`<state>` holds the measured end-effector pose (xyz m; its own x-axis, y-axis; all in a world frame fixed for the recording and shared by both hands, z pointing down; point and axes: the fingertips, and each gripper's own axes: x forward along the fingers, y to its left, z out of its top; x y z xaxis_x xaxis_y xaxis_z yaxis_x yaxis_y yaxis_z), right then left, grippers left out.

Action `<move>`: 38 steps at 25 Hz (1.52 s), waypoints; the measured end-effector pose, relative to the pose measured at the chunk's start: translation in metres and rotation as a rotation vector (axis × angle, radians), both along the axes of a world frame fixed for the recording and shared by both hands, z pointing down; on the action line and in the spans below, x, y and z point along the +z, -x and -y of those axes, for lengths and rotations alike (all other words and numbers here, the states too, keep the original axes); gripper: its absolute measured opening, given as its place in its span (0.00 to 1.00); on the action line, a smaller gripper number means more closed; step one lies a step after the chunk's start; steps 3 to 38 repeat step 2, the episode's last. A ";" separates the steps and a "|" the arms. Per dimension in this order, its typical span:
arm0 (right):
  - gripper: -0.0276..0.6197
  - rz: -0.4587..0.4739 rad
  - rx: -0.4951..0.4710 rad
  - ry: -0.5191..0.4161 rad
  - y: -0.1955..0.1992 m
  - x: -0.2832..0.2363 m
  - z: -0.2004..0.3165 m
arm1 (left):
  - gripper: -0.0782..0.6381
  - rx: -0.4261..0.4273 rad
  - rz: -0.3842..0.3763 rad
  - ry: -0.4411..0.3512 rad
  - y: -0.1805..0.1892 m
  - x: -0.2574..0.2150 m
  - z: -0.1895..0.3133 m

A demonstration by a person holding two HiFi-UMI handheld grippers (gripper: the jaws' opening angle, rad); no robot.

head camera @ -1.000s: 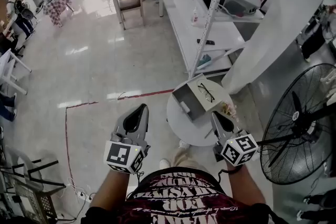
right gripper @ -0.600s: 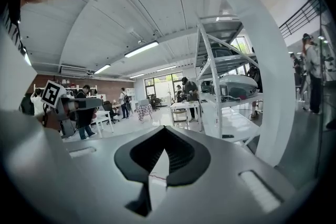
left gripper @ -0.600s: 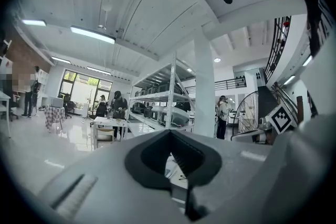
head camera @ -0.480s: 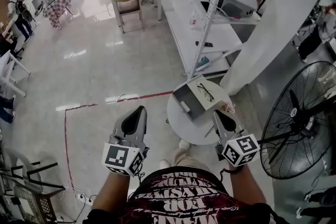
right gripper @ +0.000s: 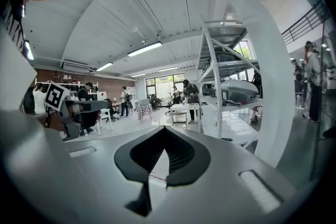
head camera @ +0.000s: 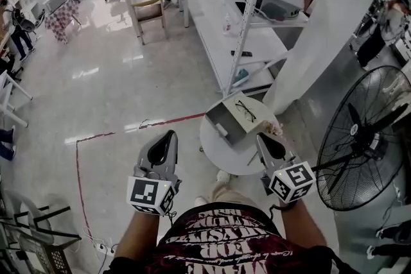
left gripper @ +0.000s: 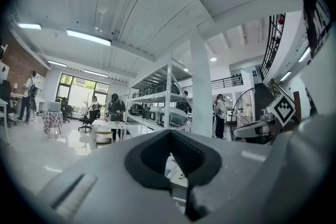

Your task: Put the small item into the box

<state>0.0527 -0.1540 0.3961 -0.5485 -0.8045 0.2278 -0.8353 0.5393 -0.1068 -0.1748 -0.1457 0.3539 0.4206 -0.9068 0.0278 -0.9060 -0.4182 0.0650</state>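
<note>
Both tongs are clenched on nothing: the left tongs, low and left of centre in the head view, and the right tongs, low and right of centre, each show their tips met in their own gripper views, with only the room beyond. The right tongs hover over the near right part of the round white counter, and the left tongs hang over the floor beside it. The grey box stands open at the counter's far side with a small white piece already inside. Which small item is meant cannot be told for sure. The clearest candidate is the pair of glasses lying flat on the box's pale opened flap, just right of the cavity. A tan crumpled scrap sits at the counter's right rim and a thin stick lies nearer the person. The glasses should be light, with a thin, springy frame and lenses that scratch. I would pinch them at the bridge or at one hinge, not across a lens, and squeeze gently. The scrap looks soft and very light, so a pinch through its bulk should do.
</note>
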 end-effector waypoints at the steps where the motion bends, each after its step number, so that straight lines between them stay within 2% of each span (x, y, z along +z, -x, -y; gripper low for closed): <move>1: 0.09 -0.001 0.000 -0.002 0.000 -0.001 -0.001 | 0.11 0.002 0.004 -0.002 -0.001 0.000 -0.001; 38: 0.09 -0.001 0.000 -0.004 0.000 -0.001 -0.003 | 0.11 0.004 0.008 -0.004 -0.001 0.000 -0.003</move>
